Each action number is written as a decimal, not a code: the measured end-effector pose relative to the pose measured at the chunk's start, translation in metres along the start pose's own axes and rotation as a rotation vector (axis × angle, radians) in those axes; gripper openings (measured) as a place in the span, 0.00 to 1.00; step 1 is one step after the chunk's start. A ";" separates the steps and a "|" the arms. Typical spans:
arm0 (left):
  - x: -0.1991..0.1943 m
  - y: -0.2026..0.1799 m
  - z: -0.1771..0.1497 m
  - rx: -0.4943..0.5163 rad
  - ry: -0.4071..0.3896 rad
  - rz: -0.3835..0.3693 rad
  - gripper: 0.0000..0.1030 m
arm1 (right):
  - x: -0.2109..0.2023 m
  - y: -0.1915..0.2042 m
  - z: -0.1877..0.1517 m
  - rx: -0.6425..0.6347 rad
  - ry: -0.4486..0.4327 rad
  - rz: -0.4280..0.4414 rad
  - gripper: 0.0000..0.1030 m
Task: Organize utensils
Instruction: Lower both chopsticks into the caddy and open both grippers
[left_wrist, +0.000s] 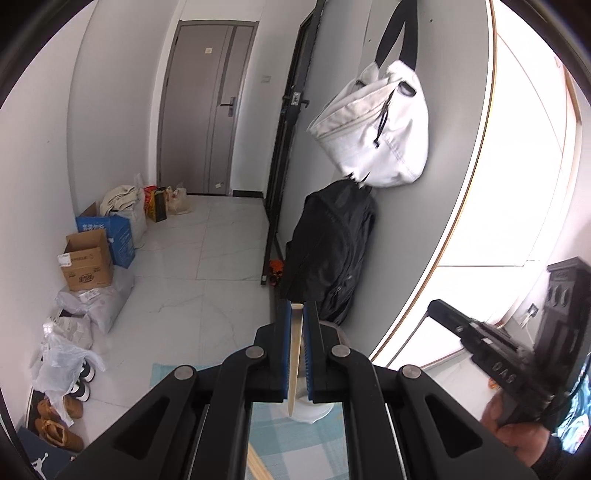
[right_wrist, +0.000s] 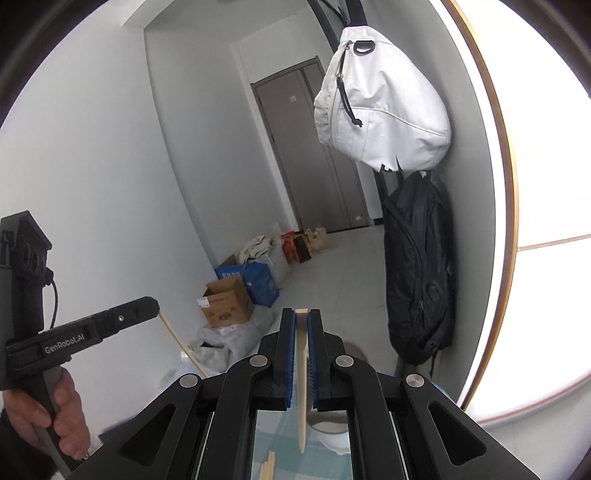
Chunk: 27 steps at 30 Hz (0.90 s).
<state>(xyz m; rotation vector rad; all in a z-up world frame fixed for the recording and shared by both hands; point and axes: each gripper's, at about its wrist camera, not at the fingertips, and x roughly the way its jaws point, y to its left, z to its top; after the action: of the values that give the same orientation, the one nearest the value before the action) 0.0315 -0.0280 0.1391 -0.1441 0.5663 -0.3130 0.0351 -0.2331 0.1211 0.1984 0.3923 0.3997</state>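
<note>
My left gripper (left_wrist: 297, 306) is shut on a pale wooden chopstick (left_wrist: 294, 362) that hangs point down between its blue pads. The right wrist view shows this gripper (right_wrist: 153, 304) at the left, held by a hand, with its chopstick (right_wrist: 181, 343) slanting down from the tip. My right gripper (right_wrist: 301, 312) is shut on a second pale chopstick (right_wrist: 302, 387), also point down. It appears at the lower right of the left wrist view as the right gripper (left_wrist: 434, 308). Both are raised above a blue checked cloth (left_wrist: 325, 443). More chopsticks (right_wrist: 267, 465) lie on that cloth.
A white rounded container (right_wrist: 332, 437) stands on the cloth just below the grippers. A white bag (left_wrist: 373, 125) and a black backpack (left_wrist: 328, 251) hang on the wall ahead. Cardboard boxes (left_wrist: 86, 264), bags and shoes line the left wall. A grey door (left_wrist: 207, 110) is at the far end.
</note>
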 end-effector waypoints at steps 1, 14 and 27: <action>0.001 -0.004 0.005 0.007 -0.006 -0.005 0.02 | 0.002 -0.002 0.006 0.006 0.001 -0.003 0.06; 0.058 -0.027 0.046 0.073 0.009 -0.063 0.02 | 0.040 -0.020 0.060 -0.062 -0.042 -0.059 0.06; 0.114 -0.003 0.025 0.038 0.105 -0.065 0.02 | 0.083 -0.046 0.050 -0.056 -0.009 -0.048 0.06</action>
<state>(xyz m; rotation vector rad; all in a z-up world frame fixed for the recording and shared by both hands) 0.1350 -0.0674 0.1031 -0.1096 0.6602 -0.3959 0.1414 -0.2457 0.1272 0.1360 0.3757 0.3622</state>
